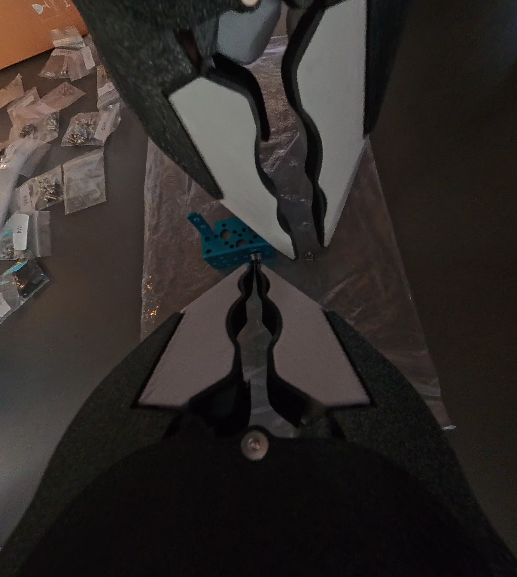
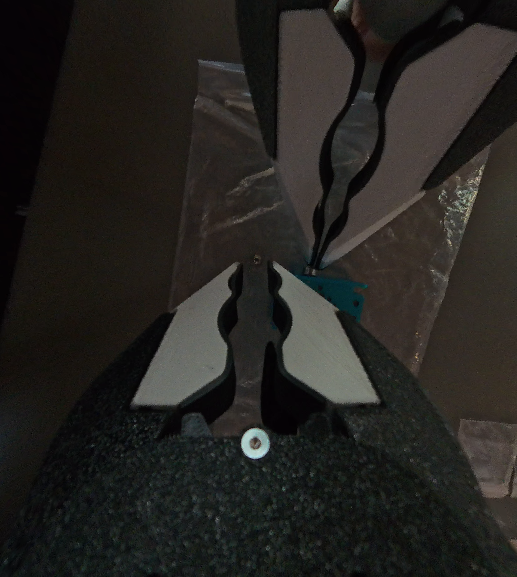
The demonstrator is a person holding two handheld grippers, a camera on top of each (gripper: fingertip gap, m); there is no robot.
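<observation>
My left gripper (image 1: 255, 264) pinches a small screw (image 1: 255, 258) on the blue bracket (image 1: 235, 242). My right gripper (image 2: 255, 265) hangs apart, near another tiny screw (image 2: 256, 258).

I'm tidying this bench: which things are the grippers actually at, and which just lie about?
At the grippers: left gripper shut on small metal stud at blue bracket; right gripper open by tiny nut; clear plastic sheet beneath.
Lying about: hardware bags; cardboard box.
</observation>
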